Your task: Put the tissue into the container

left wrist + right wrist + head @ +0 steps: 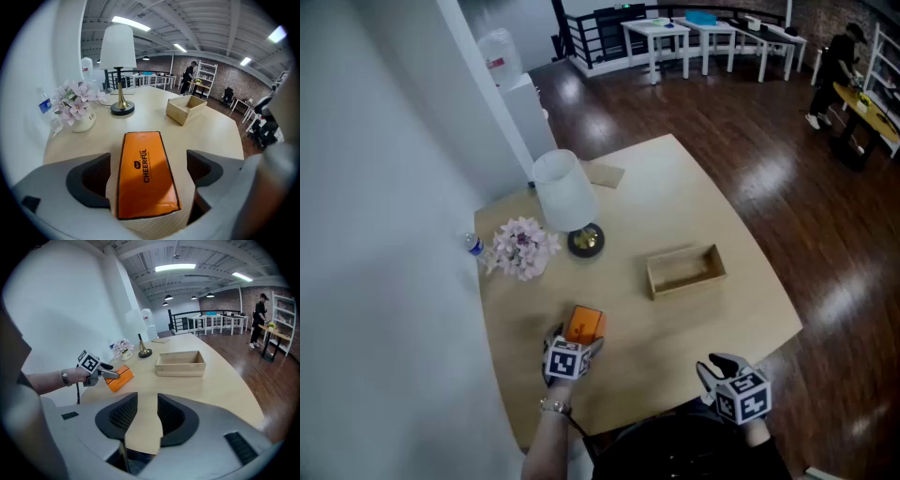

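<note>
Tissue pack [584,323] lower centre of head view, flat between left gripper's [579,339] wide, untouching jaws; right gripper [717,368] slack, empty; probably light, squashy, slick: pinch long sides gently.

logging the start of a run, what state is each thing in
tissue pack: flat on the table, not gripped
wooden box: upright, open-topped, empty
left hand-held gripper: open, jaws either side of the tissue pack
right hand-held gripper: open, empty
lamp: upright
</note>
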{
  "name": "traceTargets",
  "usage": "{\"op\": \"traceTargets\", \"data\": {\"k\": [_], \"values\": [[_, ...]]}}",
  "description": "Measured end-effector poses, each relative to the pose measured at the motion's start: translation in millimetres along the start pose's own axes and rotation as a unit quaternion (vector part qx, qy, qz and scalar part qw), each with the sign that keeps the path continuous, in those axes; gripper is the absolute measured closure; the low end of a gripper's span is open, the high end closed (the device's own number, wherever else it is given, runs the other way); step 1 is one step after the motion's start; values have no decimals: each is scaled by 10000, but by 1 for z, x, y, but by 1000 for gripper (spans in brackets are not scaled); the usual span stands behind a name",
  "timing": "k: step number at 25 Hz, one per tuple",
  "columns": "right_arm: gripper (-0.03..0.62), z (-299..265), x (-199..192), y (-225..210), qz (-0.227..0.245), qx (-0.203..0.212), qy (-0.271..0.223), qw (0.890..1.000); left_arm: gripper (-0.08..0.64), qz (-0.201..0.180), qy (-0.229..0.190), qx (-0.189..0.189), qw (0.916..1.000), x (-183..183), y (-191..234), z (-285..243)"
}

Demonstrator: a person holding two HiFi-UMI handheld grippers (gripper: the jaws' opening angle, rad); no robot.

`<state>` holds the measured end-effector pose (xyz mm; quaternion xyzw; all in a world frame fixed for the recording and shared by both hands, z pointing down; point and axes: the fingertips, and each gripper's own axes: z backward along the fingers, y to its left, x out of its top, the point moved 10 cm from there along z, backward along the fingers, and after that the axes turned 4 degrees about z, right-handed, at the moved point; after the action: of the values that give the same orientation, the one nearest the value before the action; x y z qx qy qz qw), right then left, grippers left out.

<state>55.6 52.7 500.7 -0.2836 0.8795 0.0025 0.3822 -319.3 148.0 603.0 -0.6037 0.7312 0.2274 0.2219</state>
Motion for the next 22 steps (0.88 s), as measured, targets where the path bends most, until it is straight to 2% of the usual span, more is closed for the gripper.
{"op": "traceTargets", "data": {"k": [3, 6, 10, 14, 17, 19, 22], "values": [[456, 1, 2, -11, 6, 10, 5, 10000, 72, -90, 310, -72, 9995, -1, -4, -15], [456, -1, 2, -21, 32, 28, 40, 10000, 74, -142, 543, 107, 9984, -10, -1, -25], [456, -7, 2, -27, 33, 111, 105, 9999, 158, -408, 540, 437, 9968, -10, 3, -22], [456, -10, 0, -30, 21, 161, 158, 9997, 201, -434, 593, 394, 9965, -8, -2, -20], [456, -8, -1, -35, -2, 177, 156, 9997, 210, -343, 465, 290, 9979, -2, -7, -5], [456, -5, -3, -41, -21, 173, 189, 9997, 213, -358, 201, 262, 9988, 8, -14, 12], [456, -5, -6, -51, -98, 166, 175, 9997, 215, -673, -242, 142, 9973, 44, -24, 29]]}}
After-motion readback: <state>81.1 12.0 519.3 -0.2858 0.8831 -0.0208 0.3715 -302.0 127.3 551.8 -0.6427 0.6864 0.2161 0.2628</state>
